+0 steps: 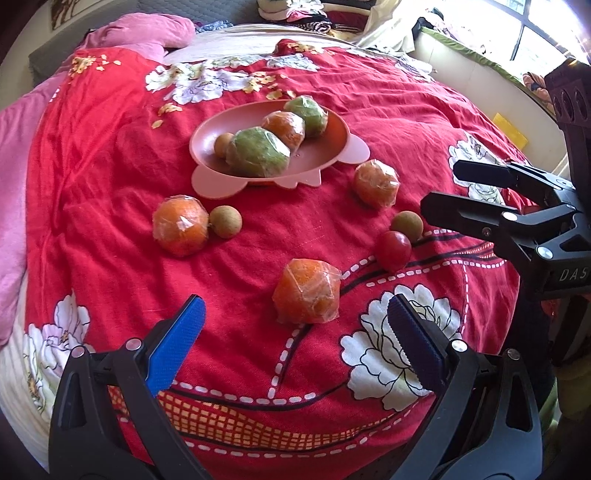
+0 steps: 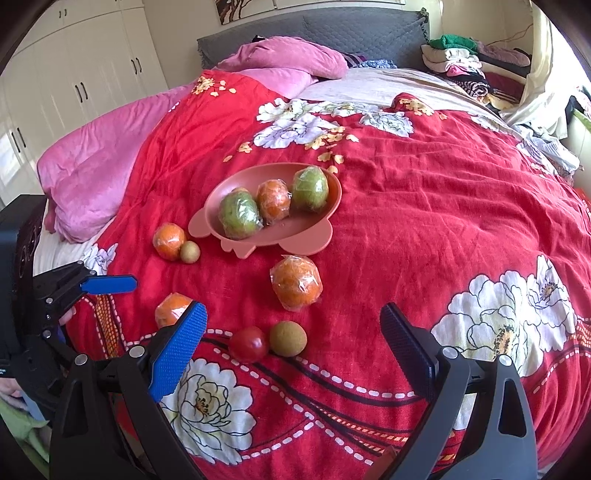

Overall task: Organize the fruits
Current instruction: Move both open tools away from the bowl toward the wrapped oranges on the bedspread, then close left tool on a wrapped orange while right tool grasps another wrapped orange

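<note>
With both the left gripper and right gripper spread and empty, the film-wrapped orange lying on the red floral bedspread is judged slippery, best pinched across its middle.

Bedroom interior. A bed is filling most of the view, wearing a red bedspread printed with white flowers and dashed white lines. A pink blanket is lying bunched along the bed's left side, running up toward a grey quilted headboard. White wardrobe doors with dark handles are standing against the left wall, and a framed picture is hanging above the headboard on a cream wall. Folded clothes are sitting stacked at the far right corner of the bed. A window with a dark frame is letting in strong daylight, which is falling bright across the bedding.
</note>
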Tool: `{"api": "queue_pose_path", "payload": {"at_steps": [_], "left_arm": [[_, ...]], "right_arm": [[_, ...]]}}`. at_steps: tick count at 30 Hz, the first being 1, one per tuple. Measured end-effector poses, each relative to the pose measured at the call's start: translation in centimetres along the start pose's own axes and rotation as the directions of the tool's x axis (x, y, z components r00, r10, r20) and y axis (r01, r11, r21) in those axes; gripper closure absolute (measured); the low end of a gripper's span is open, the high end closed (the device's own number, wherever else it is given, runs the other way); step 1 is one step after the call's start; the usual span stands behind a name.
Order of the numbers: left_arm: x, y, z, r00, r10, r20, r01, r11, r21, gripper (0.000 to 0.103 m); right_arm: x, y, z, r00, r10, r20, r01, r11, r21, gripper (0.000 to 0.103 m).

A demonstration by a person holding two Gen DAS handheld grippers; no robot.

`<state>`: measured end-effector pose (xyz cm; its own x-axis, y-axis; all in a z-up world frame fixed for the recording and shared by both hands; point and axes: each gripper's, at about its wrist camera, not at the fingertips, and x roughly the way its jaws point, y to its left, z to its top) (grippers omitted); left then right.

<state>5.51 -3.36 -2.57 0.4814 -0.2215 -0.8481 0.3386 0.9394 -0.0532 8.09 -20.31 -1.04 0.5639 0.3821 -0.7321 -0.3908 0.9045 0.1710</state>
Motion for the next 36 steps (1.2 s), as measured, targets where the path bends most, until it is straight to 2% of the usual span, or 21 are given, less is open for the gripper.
{"api": "queue_pose_path", "payload": {"at_steps": [7,19,23,31,33,35,36], "left_arm": [[0.8,-0.2,0.1,1.0,-0.01,-0.01,0.01,1.0,0.002,0.024],[1.8,-0.3,0.4,0.999,-0.033,-0.032,0.033,0.999,0.006,0.045],[2.2,-0.3,0.4,0.999,-0.037,-0.038,0.037,0.999,0.004,0.049],[2.5,-0.3,0.6,0.998,-0.038,-0.041,0.039,0.999,0.009,0.059],[2.5,-0.3,0.6,0.998,-0.038,-0.042,0.039,0.999,0.012,0.062],[2.7,-0.4,0.7,0.999,-0.036,-0.041,0.036,0.999,0.017,0.07],[2.7,-0.3,0.7,0.998,-0.035,-0.043,0.035,0.999,0.017,0.071]], "right_arm": [[1.4,-0.2,0.3,1.0,-0.006,-0.013,0.006,1.0,-0.013,0.01],[5.4,-0.2,1.1,0.997,0.007,-0.075,-0.01,0.999,-0.044,0.052],[6.2,-0.2,1.2,0.997,0.003,-0.082,-0.007,0.999,-0.054,0.066],[5.5,-0.6,1.1,0.997,0.03,-0.069,-0.032,0.999,-0.025,0.067],[5.2,-0.7,1.0,0.997,0.041,-0.066,-0.043,0.999,-0.015,0.067],[4.9,-0.7,0.9,0.997,0.046,-0.06,-0.046,0.999,-0.004,0.067],[4.7,-0.7,0.9,0.997,0.051,-0.056,-0.052,0.999,0.0,0.067]]}}
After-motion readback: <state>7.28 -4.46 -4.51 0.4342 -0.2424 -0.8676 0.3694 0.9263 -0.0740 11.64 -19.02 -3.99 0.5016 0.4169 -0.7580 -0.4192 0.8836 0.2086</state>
